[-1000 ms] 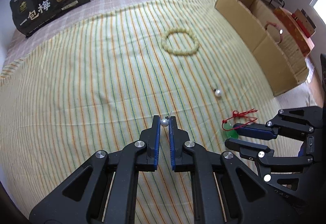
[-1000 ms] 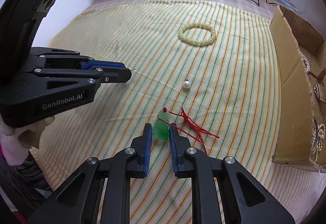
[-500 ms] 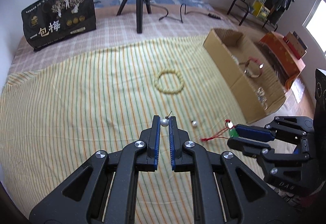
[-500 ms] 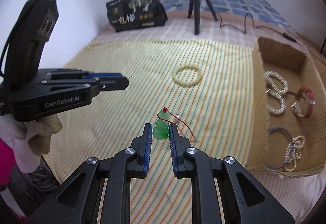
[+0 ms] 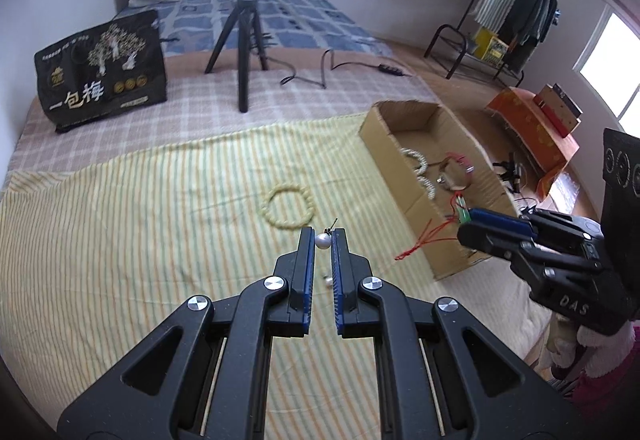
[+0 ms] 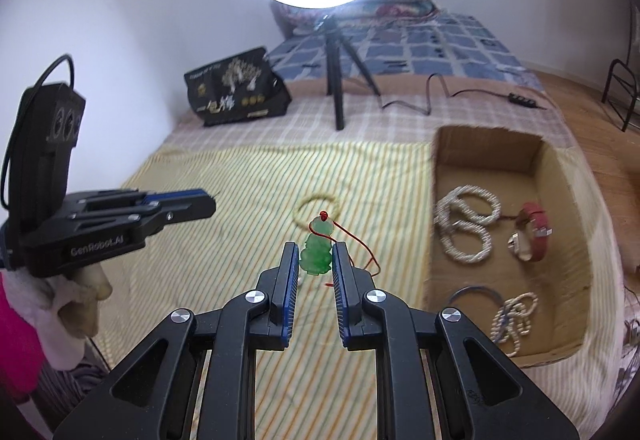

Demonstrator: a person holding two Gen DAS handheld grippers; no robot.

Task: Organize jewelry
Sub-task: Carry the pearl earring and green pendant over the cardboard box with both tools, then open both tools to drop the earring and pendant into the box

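Note:
My left gripper [image 5: 322, 241] is shut on a small pearl earring [image 5: 322, 241], held high above the striped cloth [image 5: 140, 224]. A second pearl earring [image 5: 328, 280] lies on the cloth below it. My right gripper [image 6: 316, 260] is shut on a green jade pendant [image 6: 317, 255] with a red cord [image 6: 360, 246] hanging from it; it also shows in the left wrist view [image 5: 466, 218] beside the cardboard box [image 5: 404, 156]. A pale yellow bead bracelet [image 5: 287, 206] lies on the cloth.
The open cardboard box [image 6: 436, 200] at the right holds pearl strands [image 6: 466, 228], a red bracelet [image 6: 536, 236] and a blue ring [image 6: 476, 294]. A tripod [image 5: 244, 36] with ring light and a black bag [image 5: 102, 68] stand at the back.
Both grippers have risen well above the cloth with their items. The right gripper has carried the jade pendant toward the box.

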